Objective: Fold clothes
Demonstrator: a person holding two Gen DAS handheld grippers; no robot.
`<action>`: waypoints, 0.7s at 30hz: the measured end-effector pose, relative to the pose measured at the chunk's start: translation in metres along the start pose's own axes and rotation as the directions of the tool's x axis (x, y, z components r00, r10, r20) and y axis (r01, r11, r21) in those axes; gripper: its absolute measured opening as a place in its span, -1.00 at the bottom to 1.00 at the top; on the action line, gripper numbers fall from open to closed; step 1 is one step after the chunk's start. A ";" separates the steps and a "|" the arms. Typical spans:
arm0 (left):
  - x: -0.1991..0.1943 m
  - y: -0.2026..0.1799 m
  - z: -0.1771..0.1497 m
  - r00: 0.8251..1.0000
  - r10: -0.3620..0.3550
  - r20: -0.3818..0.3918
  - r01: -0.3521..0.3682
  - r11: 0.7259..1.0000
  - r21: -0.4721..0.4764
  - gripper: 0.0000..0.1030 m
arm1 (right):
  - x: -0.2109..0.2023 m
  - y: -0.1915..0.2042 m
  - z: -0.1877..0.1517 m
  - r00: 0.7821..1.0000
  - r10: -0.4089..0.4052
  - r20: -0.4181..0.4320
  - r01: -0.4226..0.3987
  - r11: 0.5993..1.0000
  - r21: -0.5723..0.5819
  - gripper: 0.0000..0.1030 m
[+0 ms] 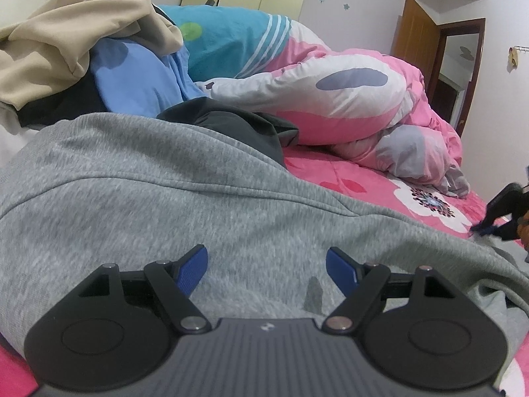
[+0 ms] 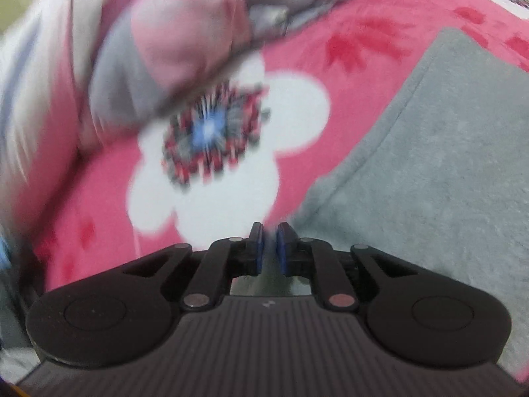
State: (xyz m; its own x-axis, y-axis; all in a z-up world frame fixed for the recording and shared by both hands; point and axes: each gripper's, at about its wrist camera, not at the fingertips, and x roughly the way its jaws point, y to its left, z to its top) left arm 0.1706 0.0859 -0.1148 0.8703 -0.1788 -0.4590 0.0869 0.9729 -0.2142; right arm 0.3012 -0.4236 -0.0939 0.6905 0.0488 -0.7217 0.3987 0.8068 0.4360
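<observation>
Grey sweatshirt (image 1: 158,198), heathered (soft knit), spread flat, seamed

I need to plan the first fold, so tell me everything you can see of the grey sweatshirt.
The grey sweatshirt is heathered grey knit, soft and fleecy-looking, with stitched seam lines curving across it. It lies spread, loosely rumpled, on the pink flowered bedspread. A dark garment rests against its far edge. The left gripper is open over it; the right gripper, nearly closed, is at one edge, though blur hides whether it pinches the fabric.
</observation>
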 end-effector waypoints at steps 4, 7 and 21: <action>0.000 -0.001 0.000 1.000 0.005 -0.001 -0.005 1.000 0.004 0.55 | -0.047 -0.029 0.023 0.974 0.018 0.227 -0.023 1.000 0.016 -0.78; 0.000 -0.001 0.000 1.000 0.006 0.000 -0.006 1.000 0.004 0.55 | -0.057 -0.035 0.012 0.983 0.037 0.178 -0.013 0.991 -0.133 -0.74; 0.001 -0.008 -0.002 0.999 0.043 -0.011 -0.043 0.998 0.048 0.55 | -0.037 -0.127 0.045 0.911 -0.354 0.210 0.402 0.875 -0.270 -0.74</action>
State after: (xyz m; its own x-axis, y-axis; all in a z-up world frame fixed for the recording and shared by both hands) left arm 0.1698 0.0778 -0.1147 0.8676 -0.1381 -0.4776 0.0725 0.9855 -0.1531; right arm 0.2523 -0.5546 -0.0989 0.6152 -0.3650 -0.6988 0.4637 0.8843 -0.0537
